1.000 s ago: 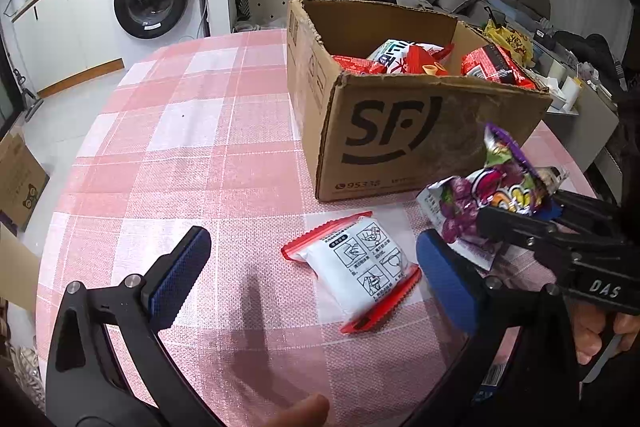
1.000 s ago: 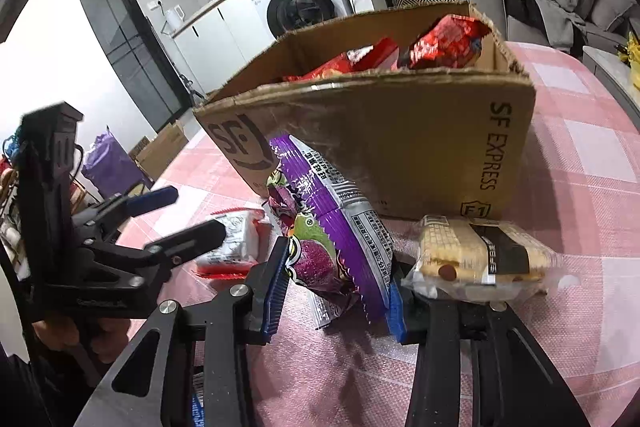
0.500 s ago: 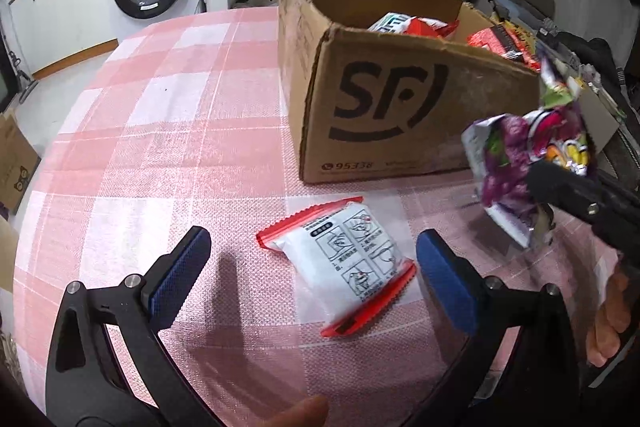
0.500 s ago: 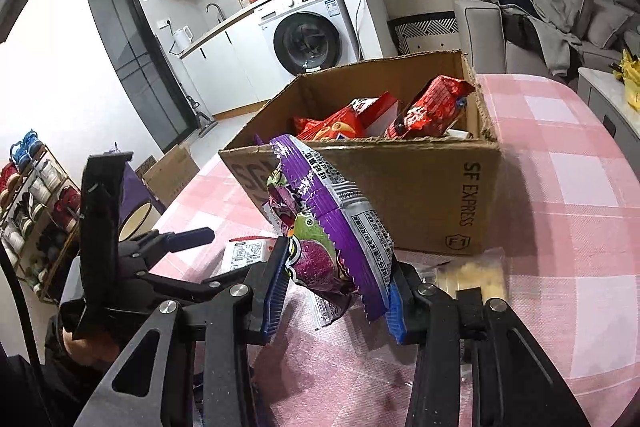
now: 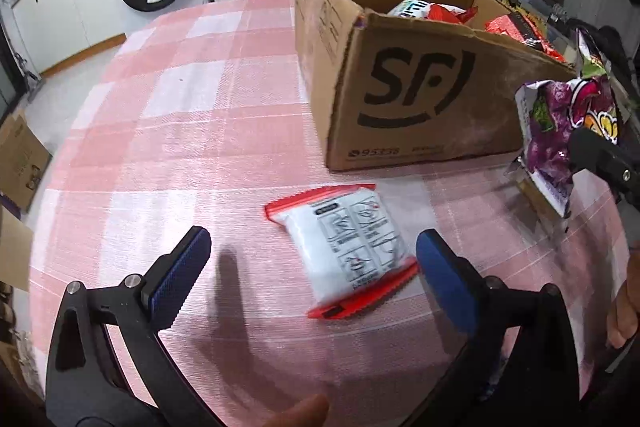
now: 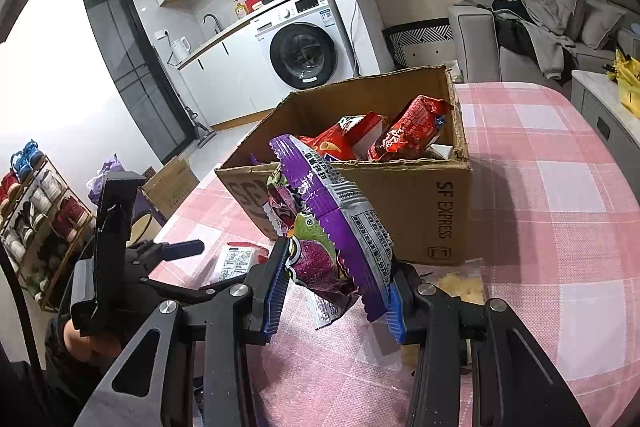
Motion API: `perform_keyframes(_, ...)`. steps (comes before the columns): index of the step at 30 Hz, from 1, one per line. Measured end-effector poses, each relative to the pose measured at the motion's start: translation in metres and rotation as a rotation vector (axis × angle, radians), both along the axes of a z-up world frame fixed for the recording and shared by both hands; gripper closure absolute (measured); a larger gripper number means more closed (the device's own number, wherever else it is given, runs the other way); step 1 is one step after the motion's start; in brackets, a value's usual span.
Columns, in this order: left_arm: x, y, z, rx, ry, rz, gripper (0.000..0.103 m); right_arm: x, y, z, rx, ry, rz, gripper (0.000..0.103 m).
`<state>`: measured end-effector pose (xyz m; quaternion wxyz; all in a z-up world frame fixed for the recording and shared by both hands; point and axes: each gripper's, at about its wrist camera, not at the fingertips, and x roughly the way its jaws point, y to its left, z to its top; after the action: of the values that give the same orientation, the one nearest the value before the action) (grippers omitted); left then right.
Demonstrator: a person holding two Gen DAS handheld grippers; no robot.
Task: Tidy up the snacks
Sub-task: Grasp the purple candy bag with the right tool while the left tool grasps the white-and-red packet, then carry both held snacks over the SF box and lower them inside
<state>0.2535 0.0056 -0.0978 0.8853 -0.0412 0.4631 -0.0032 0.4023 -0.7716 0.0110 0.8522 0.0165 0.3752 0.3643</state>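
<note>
Snacks: purple packet (image 6: 320, 227) pinched between the blue pads of the right gripper (image 6: 334, 291), centre of the right wrist frame, lifted clear of the pink checked tablecloth (image 6: 560, 227); held up high, probably to clear the near wall of the cardboard box (image 6: 432, 203) just behind. Red packets (image 6: 408, 131) already inside that box, upper centre. Left gripper (image 5: 312, 267) spread wide and empty, low in its own frame, straddling the white packet with red edges (image 5: 344, 247) flat on the cloth; likely lined up as the next pick.
</note>
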Motion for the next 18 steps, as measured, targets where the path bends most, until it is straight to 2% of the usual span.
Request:
perform_keyframes(2, -0.001, -0.003, -0.003, 0.009, 0.005, 0.010, 0.001, -0.001, 0.000, 0.000, 0.001, -0.002, 0.001, 0.061)
perform_keyframes(4, -0.001, -0.004, -0.004, 0.008, 0.003, 0.004, 0.009, -0.001, 0.001, -0.001, 0.003, -0.001, 0.001, 0.061)
perform_keyframes(6, -0.002, -0.005, -0.003, -0.015, 0.002, -0.021, 0.032, -0.001, 0.001, 0.000, 0.002, -0.004, 0.003, 0.061)
perform_keyframes(9, -0.003, -0.008, -0.001, -0.031, -0.010, -0.056, 0.052, -0.002, 0.000, 0.001, 0.003, -0.007, -0.001, 0.061)
perform_keyframes(12, -0.007, -0.012, 0.002, -0.034, -0.038, -0.094, 0.058, -0.002, 0.000, 0.001, 0.003, -0.006, -0.003, 0.061)
perform_keyframes(18, -0.014, -0.015, 0.014, -0.063, -0.082, -0.136, 0.059, -0.002, 0.000, 0.002, 0.006, -0.011, -0.007, 0.061)
